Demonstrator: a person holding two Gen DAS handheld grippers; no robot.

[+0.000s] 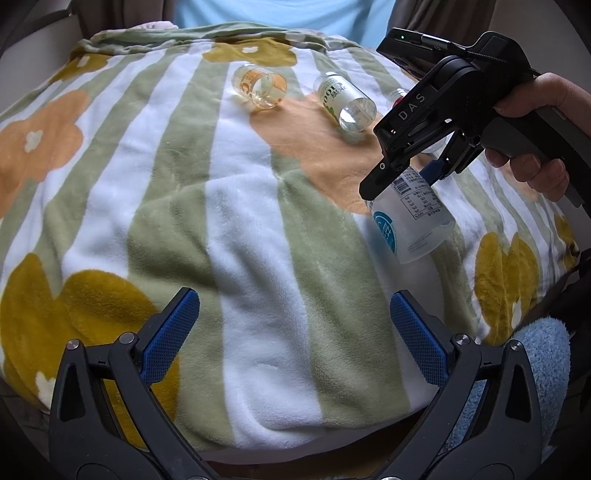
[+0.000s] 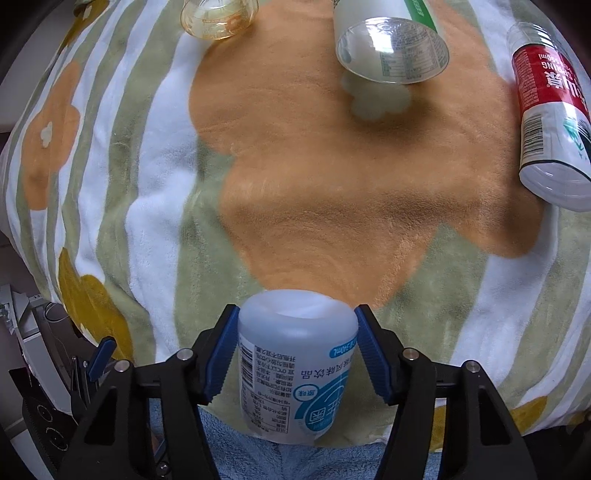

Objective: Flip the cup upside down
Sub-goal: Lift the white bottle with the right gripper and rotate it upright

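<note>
Fleece blanket point(image 1: 240, 221), green and white stripes with orange and mustard flowers, fills both views. Light blue towel point(image 1: 543, 354) at lower right of left wrist view. Light blue fabric point(image 1: 277, 13) along top edge, grey curtain point(image 1: 443, 18) beside it

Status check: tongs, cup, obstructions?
Right tongs shut on blue-label cup, held tilted above the blanket. Left tongs open, empty. Three other cups lie on their sides farther off; drop zone clear.
</note>
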